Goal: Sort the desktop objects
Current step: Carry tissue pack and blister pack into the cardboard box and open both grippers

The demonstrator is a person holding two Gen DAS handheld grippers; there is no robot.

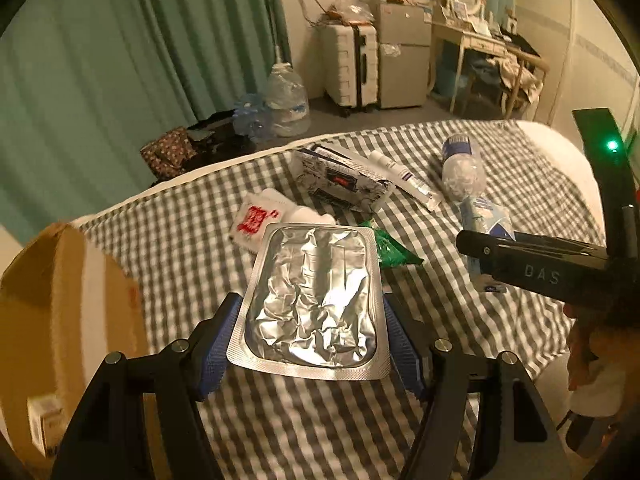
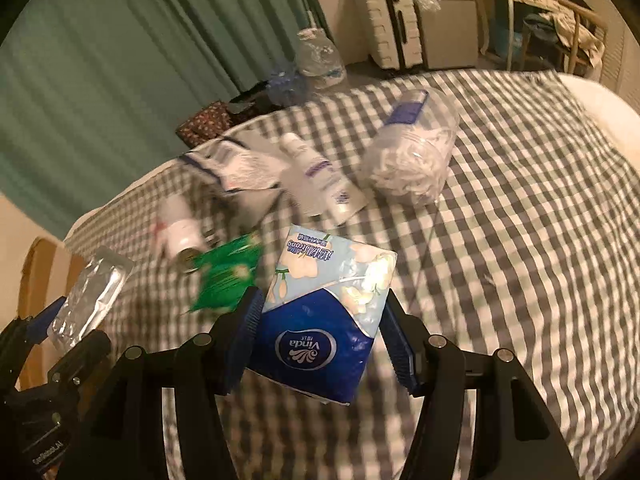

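Note:
My left gripper (image 1: pixel 312 300) is shut on a crinkled silver foil pouch (image 1: pixel 316 280), its blue pads pressing both long edges, lifted above the checked cloth (image 1: pixel 200 256). In the right wrist view that pouch (image 2: pixel 92 292) shows at the lower left. A blue and white Vinda tissue pack (image 2: pixel 320 328) sits clamped between the pads of my right gripper (image 2: pixel 320 300), also off the cloth. On the cloth lie a green packet (image 2: pixel 228 272), a white bottle with red print (image 1: pixel 260 220), a patterned wipes pack (image 1: pixel 340 184), a white tube (image 1: pixel 404 178) and a clear jar of cotton swabs (image 2: pixel 412 160).
An open cardboard box (image 1: pixel 60 300) stands at the left edge of the cloth. Beyond the far edge are a green curtain (image 1: pixel 120 60), water bottles (image 1: pixel 286 100), a white suitcase (image 1: pixel 352 68) and a cluttered desk (image 1: pixel 480 40). A hand (image 1: pixel 592 352) shows at the right.

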